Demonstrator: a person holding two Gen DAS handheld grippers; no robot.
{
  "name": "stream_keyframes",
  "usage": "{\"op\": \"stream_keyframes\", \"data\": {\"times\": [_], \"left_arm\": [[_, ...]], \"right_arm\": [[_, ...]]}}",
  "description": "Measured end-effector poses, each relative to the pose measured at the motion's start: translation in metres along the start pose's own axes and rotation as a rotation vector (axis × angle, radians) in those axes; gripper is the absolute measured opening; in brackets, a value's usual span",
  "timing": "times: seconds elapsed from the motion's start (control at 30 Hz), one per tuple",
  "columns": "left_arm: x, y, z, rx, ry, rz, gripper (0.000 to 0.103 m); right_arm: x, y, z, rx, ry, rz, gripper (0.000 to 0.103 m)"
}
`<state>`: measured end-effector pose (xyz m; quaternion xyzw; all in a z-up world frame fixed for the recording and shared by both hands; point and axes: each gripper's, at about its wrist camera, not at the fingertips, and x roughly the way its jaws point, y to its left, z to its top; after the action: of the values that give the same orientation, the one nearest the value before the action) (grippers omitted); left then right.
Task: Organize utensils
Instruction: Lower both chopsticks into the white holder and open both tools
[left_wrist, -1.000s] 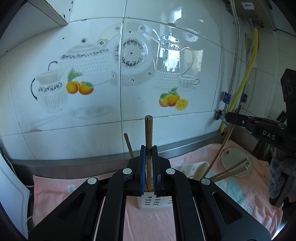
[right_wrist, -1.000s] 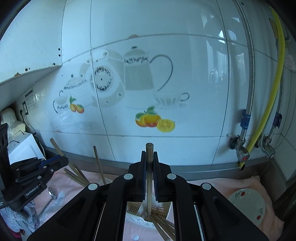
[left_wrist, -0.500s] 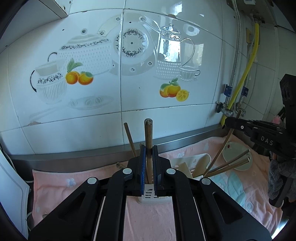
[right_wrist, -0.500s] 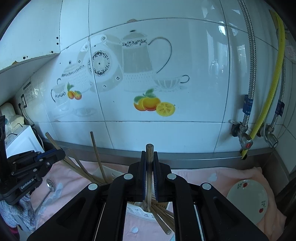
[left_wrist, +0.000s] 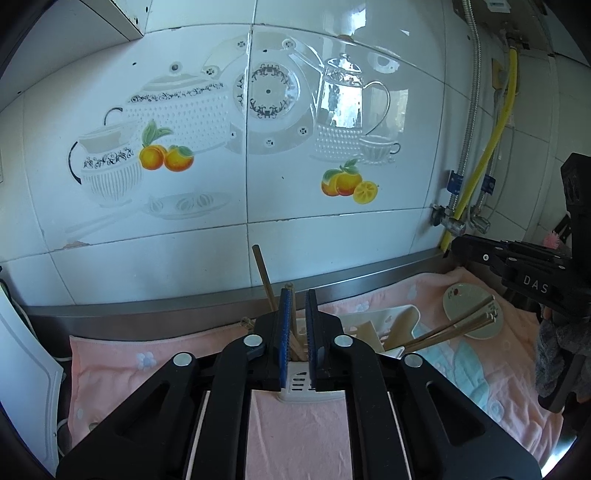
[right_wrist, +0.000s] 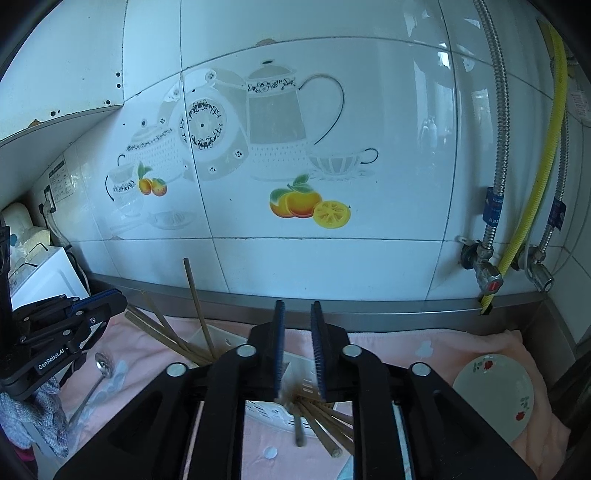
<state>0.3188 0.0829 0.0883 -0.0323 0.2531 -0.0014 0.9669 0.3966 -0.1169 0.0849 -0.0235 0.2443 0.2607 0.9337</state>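
left wrist view first: the left gripper (left_wrist: 297, 332) hangs over a white slotted utensil holder (left_wrist: 308, 386) on the pink towel (left_wrist: 295, 435), its jaws spread with a clear gap. a thin wooden chopstick (left_wrist: 291, 314) stands in that gap, close to the blue pad at nine o'clock; i cannot tell whether it touches. another chopstick (left_wrist: 263, 275) leans up out of the holder toward eleven o'clock. at three o'clock of the holder a bundle of chopsticks (left_wrist: 454, 326) sticks out sideways, their tips over a small white plate (left_wrist: 474, 310). the right gripper (left_wrist: 517, 262) shows at the three o'clock edge.

right wrist view: the right gripper (right_wrist: 298, 350) is also spread apart, nothing held between its pads. below it, at six o'clock, several chopsticks (right_wrist: 321, 424) fan out from the holder (right_wrist: 271, 415). more sticks (right_wrist: 173, 336) lean toward ten o'clock, near the left gripper (right_wrist: 92, 310). a metal spoon (right_wrist: 94, 380) lies on the towel (right_wrist: 424, 354) at eight o'clock, and the plate (right_wrist: 495, 398) with red flowers rests at four o'clock. behind everything rises the tiled wall (right_wrist: 295, 147) with teapot and orange decals.
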Motion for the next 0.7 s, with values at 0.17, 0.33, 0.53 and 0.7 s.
{"op": "stream_keyframes", "data": {"times": [0.17,0.33,0.53,0.7], "left_arm": [[-0.009,0.001,-0.002,-0.002,-0.012,0.015,0.029],[-0.021,0.001,-0.006,-0.003,-0.023,0.026,0.042],[-0.040,0.000,-0.017,-0.003,-0.035,0.037,0.056],[-0.052,-0.001,-0.031,0.000,-0.038,0.048,0.069]], "right_arm": [[-0.011,-0.002,0.000,0.000,-0.011,-0.007,0.025],[-0.025,-0.003,-0.003,0.000,-0.027,-0.012,0.035],[-0.047,-0.002,-0.011,-0.008,-0.047,-0.025,0.049],[-0.066,0.001,-0.022,-0.022,-0.063,-0.041,0.062]]}}
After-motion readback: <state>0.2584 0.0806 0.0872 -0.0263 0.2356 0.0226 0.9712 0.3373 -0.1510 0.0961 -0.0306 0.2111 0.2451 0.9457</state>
